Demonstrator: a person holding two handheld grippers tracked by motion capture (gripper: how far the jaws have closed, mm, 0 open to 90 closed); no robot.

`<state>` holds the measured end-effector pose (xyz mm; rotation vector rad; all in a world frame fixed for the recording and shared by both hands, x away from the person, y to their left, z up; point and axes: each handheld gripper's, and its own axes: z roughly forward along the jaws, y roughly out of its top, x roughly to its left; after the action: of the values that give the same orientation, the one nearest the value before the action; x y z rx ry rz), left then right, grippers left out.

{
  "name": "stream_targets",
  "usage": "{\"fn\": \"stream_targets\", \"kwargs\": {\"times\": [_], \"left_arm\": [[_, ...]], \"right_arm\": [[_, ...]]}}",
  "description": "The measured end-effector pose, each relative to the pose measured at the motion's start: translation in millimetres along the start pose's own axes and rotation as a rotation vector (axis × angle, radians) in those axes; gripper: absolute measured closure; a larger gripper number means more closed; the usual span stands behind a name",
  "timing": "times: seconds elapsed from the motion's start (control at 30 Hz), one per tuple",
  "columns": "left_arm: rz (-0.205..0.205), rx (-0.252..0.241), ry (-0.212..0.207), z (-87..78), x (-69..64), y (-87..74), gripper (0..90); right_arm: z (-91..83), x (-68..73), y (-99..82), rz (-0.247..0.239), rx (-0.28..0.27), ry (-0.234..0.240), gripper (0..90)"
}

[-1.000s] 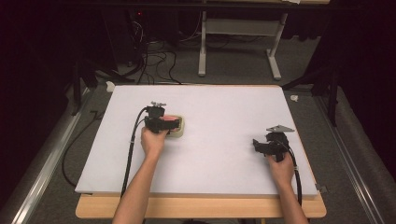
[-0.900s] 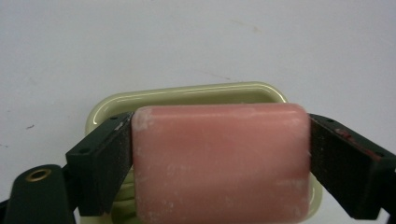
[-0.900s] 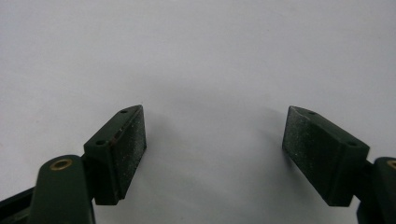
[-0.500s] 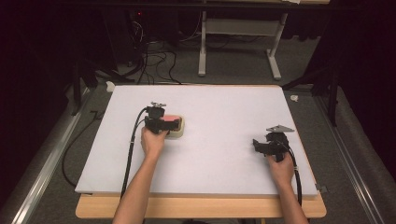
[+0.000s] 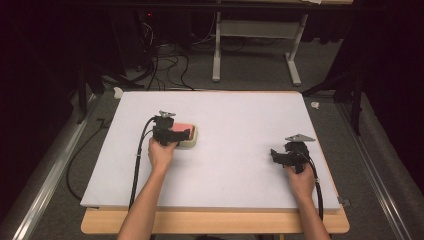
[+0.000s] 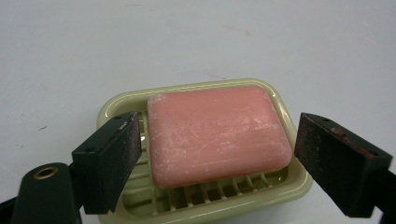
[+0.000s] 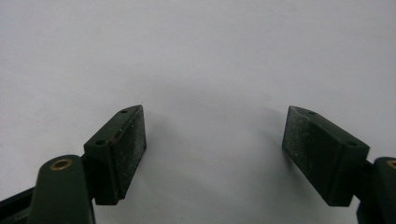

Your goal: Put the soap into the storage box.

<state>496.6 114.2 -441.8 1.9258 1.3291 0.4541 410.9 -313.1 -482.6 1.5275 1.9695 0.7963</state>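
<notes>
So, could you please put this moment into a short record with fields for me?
Surface: white table
Soap: pink bar lying flat in the dish
Dish: pale green soap dish with slotted bottom, on the table's left half
Left gripper: open, fingers either side of the soap, not gripping it
Right gripper: open, nothing between its fingers, over bare table at the right
Hands: one on each gripper

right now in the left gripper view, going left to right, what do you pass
left jaw pad → pink soap bar lying in the pale green soap dish → right jaw pad; the jaws stand open either side of the soap, not touching it.
</notes>
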Motion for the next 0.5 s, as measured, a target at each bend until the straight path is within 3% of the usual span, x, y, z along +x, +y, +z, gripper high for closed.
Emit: {"fn": "stream_targets", "kwargs": {"times": [0.5], "left_arm": [[0.035, -0.055, -0.043, -20.8, -4.5, -2.8, 15.9]], "right_arm": [[0.0, -0.4, 0.1, 0.002, 0.003, 0.004, 22.2]]}}
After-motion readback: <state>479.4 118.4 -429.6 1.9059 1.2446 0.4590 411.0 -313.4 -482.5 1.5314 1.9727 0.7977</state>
